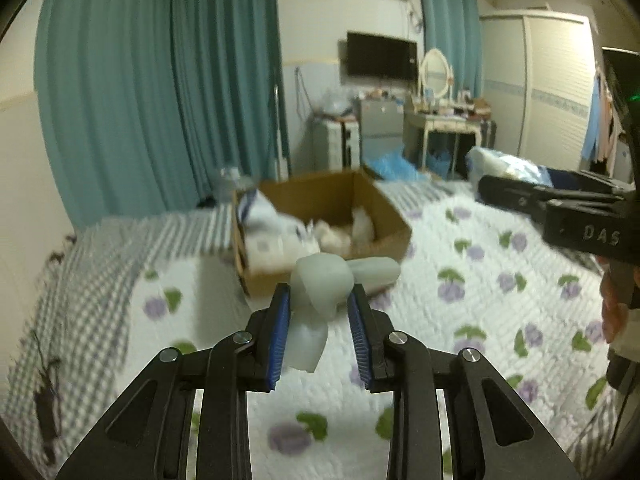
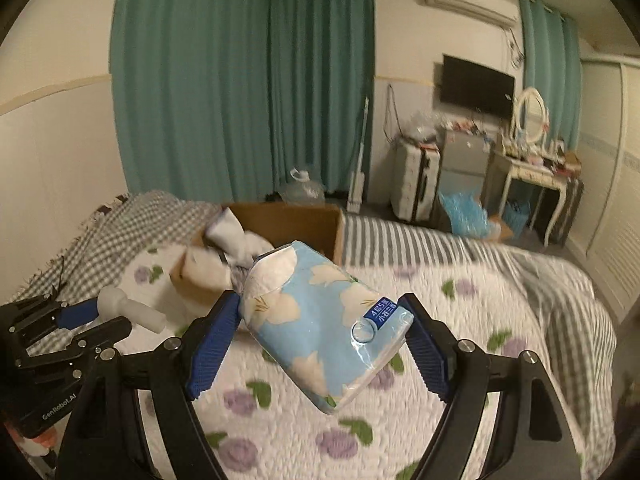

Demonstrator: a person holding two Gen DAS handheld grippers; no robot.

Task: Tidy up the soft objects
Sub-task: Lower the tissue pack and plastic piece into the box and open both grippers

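My left gripper is shut on a pale soft toy and holds it above the flowered bedspread, just short of the cardboard box. The toy and left gripper also show at the left of the right wrist view. My right gripper is shut on a light blue tissue pack with cream flowers, held tilted above the bed. The box holds white soft items and a white-and-blue bag. The right gripper shows at the right of the left wrist view.
The bed has a white quilt with purple flowers, a checked blanket at the left and a striped sheet behind. Teal curtains, a suitcase, a dressing table and a wardrobe stand beyond.
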